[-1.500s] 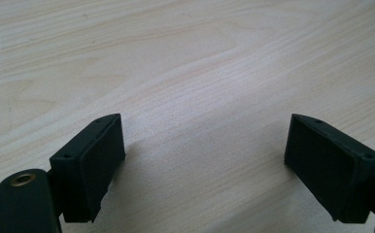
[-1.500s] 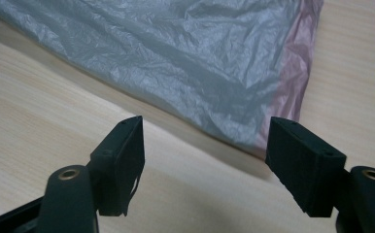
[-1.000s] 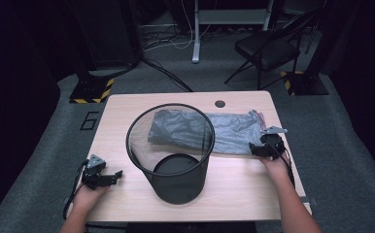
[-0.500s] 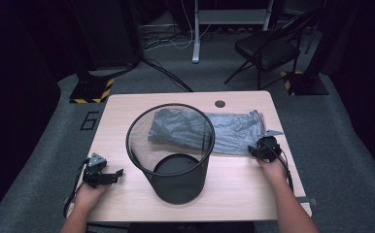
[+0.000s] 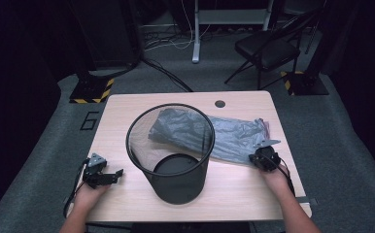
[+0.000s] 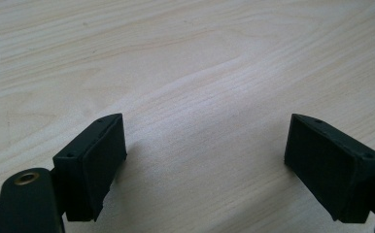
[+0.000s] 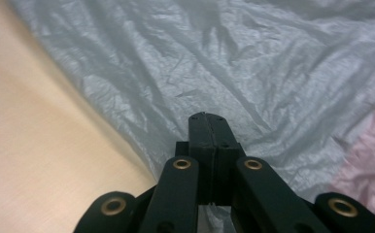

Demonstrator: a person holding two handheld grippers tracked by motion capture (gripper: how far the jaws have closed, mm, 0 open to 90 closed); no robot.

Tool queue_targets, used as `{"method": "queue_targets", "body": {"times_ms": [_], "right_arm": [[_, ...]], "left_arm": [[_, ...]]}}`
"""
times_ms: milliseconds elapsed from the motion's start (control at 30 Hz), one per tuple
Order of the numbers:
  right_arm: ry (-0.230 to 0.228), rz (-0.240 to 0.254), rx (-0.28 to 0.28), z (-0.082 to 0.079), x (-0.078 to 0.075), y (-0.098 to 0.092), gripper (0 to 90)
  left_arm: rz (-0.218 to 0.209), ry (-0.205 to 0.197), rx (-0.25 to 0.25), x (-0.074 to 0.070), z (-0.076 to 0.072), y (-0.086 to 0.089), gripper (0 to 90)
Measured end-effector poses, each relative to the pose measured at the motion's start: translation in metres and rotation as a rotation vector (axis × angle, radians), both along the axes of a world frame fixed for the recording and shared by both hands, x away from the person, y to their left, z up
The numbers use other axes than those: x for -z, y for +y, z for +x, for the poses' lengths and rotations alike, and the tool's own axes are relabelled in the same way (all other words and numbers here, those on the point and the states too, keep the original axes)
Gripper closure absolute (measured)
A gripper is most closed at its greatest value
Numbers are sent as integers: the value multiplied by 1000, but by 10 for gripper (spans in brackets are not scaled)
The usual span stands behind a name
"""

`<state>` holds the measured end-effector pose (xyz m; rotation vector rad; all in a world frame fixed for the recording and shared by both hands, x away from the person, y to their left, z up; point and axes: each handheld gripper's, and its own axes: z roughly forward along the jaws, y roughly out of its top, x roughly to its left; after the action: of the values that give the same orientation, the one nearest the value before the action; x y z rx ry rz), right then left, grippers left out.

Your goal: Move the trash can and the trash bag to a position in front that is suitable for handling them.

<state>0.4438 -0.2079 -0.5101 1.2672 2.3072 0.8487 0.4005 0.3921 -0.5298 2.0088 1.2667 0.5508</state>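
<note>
Seen from the high view: a black mesh wastebasket [image 5: 171, 154] upright mid-worktop [image 5: 234, 189], a grey plastic bag [image 5: 229, 138] spread flat behind and to its right, partly veiled by the mesh. Seen from the right gripper view instead: the bag's [image 7: 234, 73] crinkled, thin, slightly glossy film up close, with a pinkish strip [image 7: 365, 160] at one end.

Right hand-held gripper [image 5: 264, 158] at the bag's near right edge, jaws having just been closing and now pressed together; right hand-held gripper [image 7: 209, 121] tips on the film's border, though whether a fold is pinched cannot be told.

Left hand-held gripper [image 5: 109, 175] well apart from the bag, on the wastebasket's far side, near the front left corner. In the left gripper view, left hand-held gripper [image 6: 207, 145] jaws spread wide over bare wood grain [image 6: 200, 63].
</note>
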Motion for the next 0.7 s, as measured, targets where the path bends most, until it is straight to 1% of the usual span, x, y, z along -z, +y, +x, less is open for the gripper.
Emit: {"method": "queue_targets", "body": {"times_ms": [33,100,133,167,200,233,267,300,367,400,433,467,500,533,567,600,633,667,700], "right_arm": [[6,9,-19,-7,0,1,896],[3,15,-56,-21,-3,5,896],[3,15,-56,-21,-3,5,896],[11,25,-58,-25,-4,7,896],[3,48,-71,-37,-9,10,896],[3,48,-71,-37,-9,10,896],[0,68,-89,-46,-12,14,896],[2,75,-100,-50,-13,16,896],[4,71,-133,-58,-13,22,896],[-9,59,-148,-61,-14,24,895],[-9,59,-148,-61,-14,24,895],[-26,49,-152,-63,-16,25,879],[-51,50,-144,-64,-18,25,758],[-85,42,-90,-62,-20,23,632],[-118,37,13,-54,-21,12,496],[-118,37,13,-54,-21,12,496],[-126,35,56,-50,-20,8,452],[-144,25,150,-41,-18,-6,371],[-144,25,150,-41,-18,-6,371]], "left_arm": [[0,0,1,0,0,0,148],[-1,0,2,0,0,0,147],[-1,0,3,0,0,0,147],[0,1,6,0,0,1,146],[0,0,7,0,0,1,146],[0,1,7,0,0,1,146],[-1,1,8,0,0,1,146],[-1,1,8,0,0,1,145],[-2,1,10,0,0,1,145],[-2,2,11,0,-1,1,145],[-1,1,11,0,-1,1,145],[0,1,16,0,-2,1,145],[-1,2,15,0,-3,0,145],[0,0,17,0,-4,0,146],[0,1,17,0,-5,0,146],[-1,2,17,0,-5,0,146],[-1,2,17,0,-4,0,145],[-1,2,18,0,-5,0,145],[-1,2,18,0,-5,0,145]]}}
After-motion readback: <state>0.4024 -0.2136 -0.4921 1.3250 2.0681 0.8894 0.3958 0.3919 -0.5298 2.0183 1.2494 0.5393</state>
